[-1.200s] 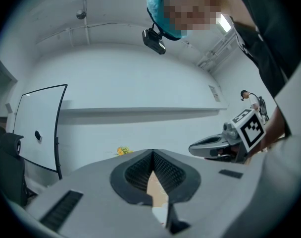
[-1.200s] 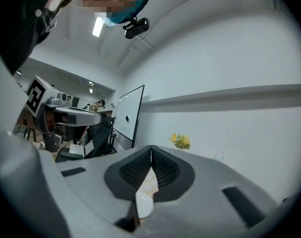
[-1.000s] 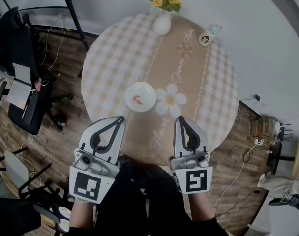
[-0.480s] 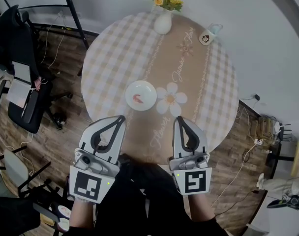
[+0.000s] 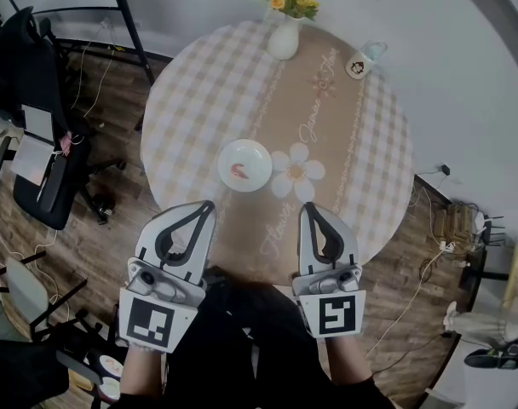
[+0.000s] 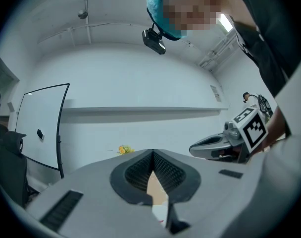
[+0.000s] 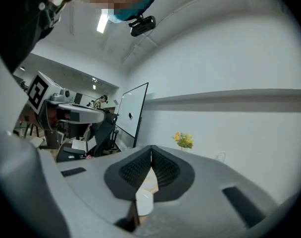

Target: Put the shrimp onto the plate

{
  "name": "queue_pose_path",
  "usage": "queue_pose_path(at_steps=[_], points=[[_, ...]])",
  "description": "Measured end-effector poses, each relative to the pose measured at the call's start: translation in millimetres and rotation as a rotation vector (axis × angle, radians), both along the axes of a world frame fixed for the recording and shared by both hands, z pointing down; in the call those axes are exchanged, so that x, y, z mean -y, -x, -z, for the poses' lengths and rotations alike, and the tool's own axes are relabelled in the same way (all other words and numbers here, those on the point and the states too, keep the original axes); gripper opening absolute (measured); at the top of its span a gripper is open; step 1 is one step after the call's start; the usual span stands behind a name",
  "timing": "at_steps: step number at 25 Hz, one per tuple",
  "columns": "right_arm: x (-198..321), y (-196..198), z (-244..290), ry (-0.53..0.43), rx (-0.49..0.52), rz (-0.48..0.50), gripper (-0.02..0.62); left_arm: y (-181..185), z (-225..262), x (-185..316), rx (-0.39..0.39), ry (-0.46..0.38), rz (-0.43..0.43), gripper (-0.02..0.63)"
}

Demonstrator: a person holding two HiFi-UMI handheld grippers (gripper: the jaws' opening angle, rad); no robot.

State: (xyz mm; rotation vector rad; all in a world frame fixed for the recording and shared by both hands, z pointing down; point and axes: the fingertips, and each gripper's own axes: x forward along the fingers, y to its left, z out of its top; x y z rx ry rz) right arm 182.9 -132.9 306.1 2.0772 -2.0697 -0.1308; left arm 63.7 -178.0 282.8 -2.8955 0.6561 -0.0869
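Note:
A small pink-red shrimp (image 5: 238,171) lies on the white plate (image 5: 252,153), left of centre on the round checked table (image 5: 353,143). Both grippers hover at the table's near edge, short of the plate. My left gripper (image 5: 210,204) is shut with nothing held, its tip below and left of the plate. My right gripper (image 5: 307,207) is also shut and empty, below and right of it. In the left gripper view the jaws (image 6: 153,152) meet at their tip, with a sliver of table and plate behind. In the right gripper view the jaws (image 7: 151,148) meet the same way.
A white vase of yellow and orange flowers (image 5: 284,34) stands at the table's far edge, a mug (image 5: 358,66) at the far right. A daisy print (image 5: 297,171) sits right of the plate. A black office chair (image 5: 39,152) and cables crowd the wooden floor at left.

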Motion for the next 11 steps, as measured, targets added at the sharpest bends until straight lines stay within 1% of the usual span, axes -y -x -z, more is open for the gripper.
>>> queue_pose_path(at_steps=[11], points=[[-2.0, 3.8, -2.6, 0.018, -0.007, 0.011, 0.0, 1.6, 0.9, -2.5, -0.008, 0.005, 0.006, 0.0]])
